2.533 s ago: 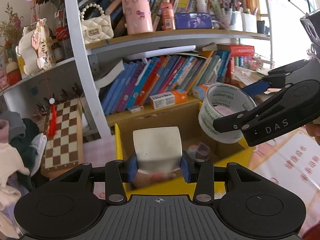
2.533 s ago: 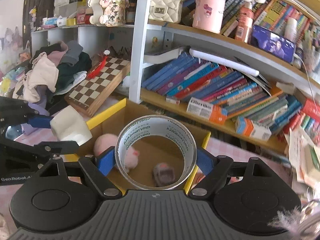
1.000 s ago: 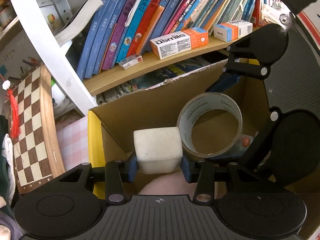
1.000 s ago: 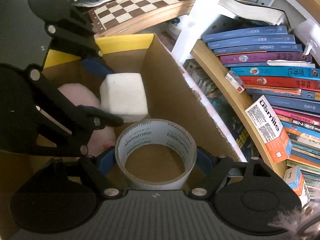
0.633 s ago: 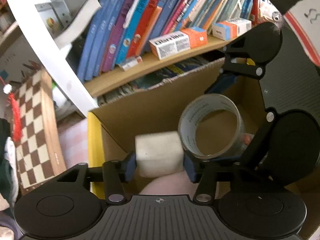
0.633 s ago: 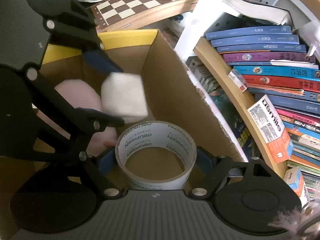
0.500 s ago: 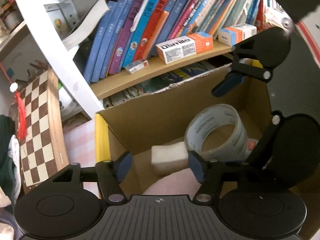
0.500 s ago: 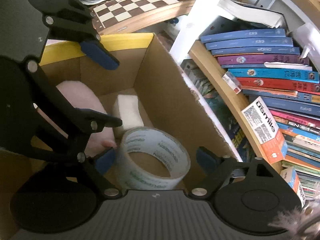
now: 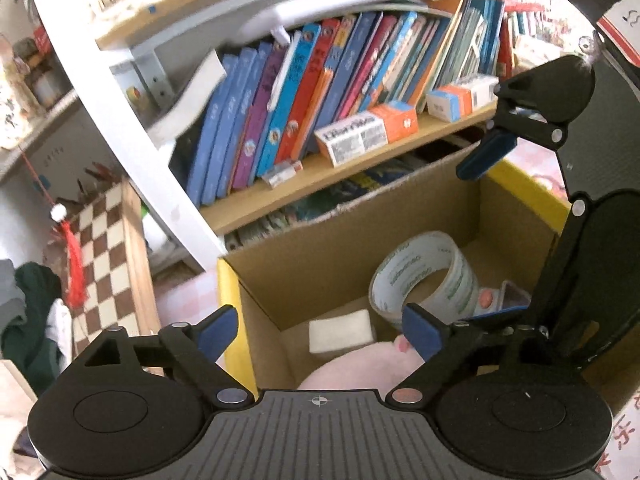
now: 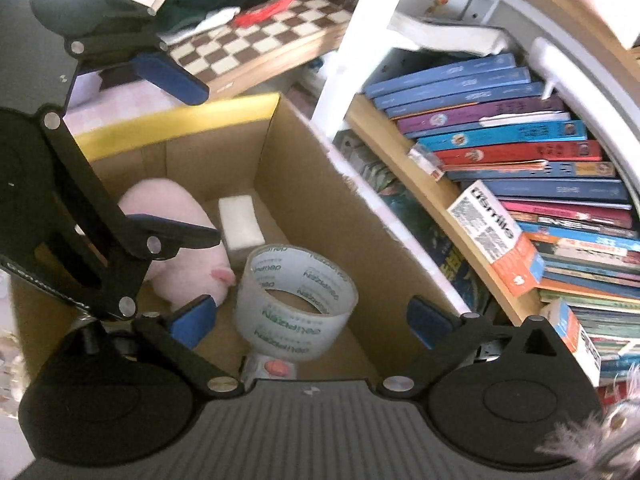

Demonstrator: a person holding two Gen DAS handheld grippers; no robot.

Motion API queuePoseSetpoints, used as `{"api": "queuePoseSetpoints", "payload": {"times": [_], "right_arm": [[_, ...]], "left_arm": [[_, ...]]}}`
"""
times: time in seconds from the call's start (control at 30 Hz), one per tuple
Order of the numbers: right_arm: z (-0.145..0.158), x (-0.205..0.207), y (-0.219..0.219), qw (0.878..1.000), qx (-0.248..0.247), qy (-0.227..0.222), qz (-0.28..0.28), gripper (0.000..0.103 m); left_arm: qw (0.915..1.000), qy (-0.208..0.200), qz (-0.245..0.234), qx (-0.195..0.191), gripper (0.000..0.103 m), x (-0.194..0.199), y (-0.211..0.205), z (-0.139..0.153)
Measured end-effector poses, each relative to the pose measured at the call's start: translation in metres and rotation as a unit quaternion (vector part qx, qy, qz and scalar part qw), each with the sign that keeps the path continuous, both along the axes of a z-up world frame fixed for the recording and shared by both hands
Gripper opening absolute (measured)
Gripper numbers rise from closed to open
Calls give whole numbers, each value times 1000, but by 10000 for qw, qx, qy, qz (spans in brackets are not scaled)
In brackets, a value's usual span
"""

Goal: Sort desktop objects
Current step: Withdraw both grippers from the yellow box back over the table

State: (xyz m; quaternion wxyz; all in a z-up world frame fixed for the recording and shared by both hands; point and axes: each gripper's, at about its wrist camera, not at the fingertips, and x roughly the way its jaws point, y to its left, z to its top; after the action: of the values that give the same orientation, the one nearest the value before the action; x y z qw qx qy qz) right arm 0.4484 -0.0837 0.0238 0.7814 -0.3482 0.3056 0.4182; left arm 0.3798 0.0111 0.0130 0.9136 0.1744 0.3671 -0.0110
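Both hand-held grippers are held over the cardboard box (image 9: pixel 352 232), angled down into it. Left hand-held gripper (image 9: pixel 320 330): jaws spread wide, just been opening, nothing between the pads. Right hand-held gripper (image 10: pixel 312 314): jaws likewise spread wide, just been opening; the tape roll (image 10: pixel 296 292) is seen between the blue pads in the right wrist view but lower down in the box, touched by neither pad.

Box contents:
- White foam block (image 9: pixel 340 330) is lying flat on the box floor near the back wall, just beside the tape roll.
- Tape roll is resting tilted, partly on a small item with an orange-red button (image 10: pixel 276 368); what that item is cannot be told.
- Pink plush toy (image 10: pixel 176 232) is lying against the left side of the box, touching or nearly touching the foam block and the roll.

The box rim is edged in yellow (image 10: pixel 180 124). Behind the box a bookshelf (image 9: pixel 304 176) with a row of upright books (image 9: pixel 280 96) and an orange-white carton (image 9: pixel 368 132) lying on the shelf board is seen. A chessboard (image 9: pixel 104 248) with a red tassel (image 9: pixel 74 268) is leaned to the left of the shelf post, next to a pile of clothes (image 9: pixel 28 312). A pink checked tabletop (image 9: pixel 180 296) is visible beside the box.
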Motion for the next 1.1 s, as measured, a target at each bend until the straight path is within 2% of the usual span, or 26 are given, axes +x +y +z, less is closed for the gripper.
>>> {"api": "queuePoseSetpoints", "payload": {"times": [0.43,0.87,1.1], "right_arm": [[42,-43,-30,9972,524,-404,-337,103],[60,-80,-44,9915,847,-576,-797,103],[57,-103,-48,9903,858,-482,-979,103]], "left_arm": [[9972,-729,-149,-64,99,-52,-8,45],[9951,-946,-287,-98,101,-102,-12,55],[9941,-1030,-227,-243,101,-129,-6,57]]}}
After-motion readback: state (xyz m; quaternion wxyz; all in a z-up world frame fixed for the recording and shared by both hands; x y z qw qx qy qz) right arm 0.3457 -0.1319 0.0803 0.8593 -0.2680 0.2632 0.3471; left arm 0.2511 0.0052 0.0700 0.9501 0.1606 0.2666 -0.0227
